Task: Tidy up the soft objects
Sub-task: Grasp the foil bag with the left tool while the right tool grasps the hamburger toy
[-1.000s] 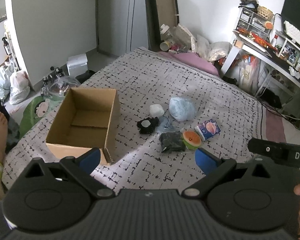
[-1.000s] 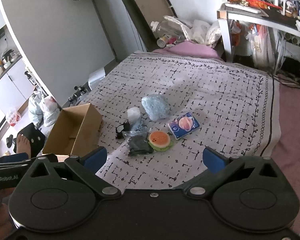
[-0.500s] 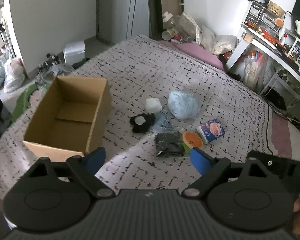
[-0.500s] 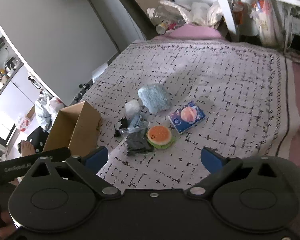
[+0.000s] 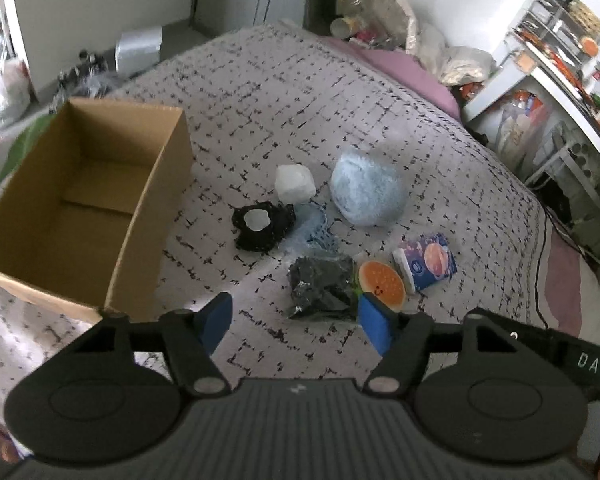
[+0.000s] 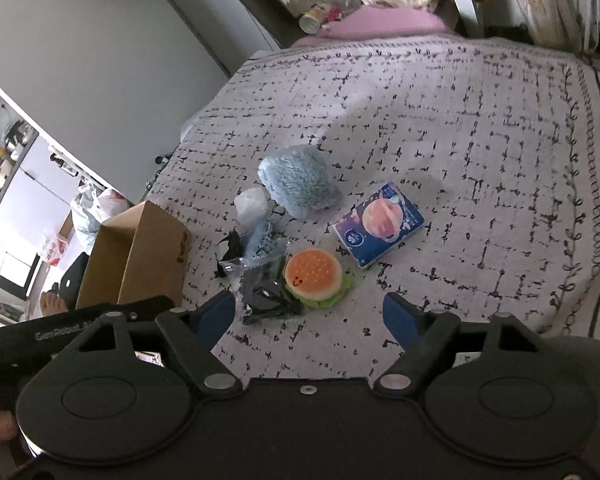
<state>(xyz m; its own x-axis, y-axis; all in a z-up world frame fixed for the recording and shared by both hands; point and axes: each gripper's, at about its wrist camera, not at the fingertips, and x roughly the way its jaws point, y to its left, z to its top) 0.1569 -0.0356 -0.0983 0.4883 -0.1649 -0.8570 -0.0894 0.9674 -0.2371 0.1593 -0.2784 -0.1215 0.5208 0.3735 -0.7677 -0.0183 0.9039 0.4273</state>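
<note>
Half-hidden black bag [image 6: 270, 296] behind burger toy [image 6: 313, 275]

The left gripper [image 5: 294, 322] hangs above the bed [image 5: 380, 112], its blue-padded fingers [image 5: 216, 320] apart with nothing between them; the jaws have just been closing. An open cardboard box [image 5: 144, 208] stands on the patterned bedspread at left. Right of it lie a white lump [image 5: 294, 182], a pale blue fluffy bundle [image 5: 366, 190], a black fabric item [image 5: 262, 226], a black bagged item [image 5: 320, 284], a burger-shaped squishy toy [image 5: 382, 284] and a blue tissue pack [image 5: 430, 264].
</note>
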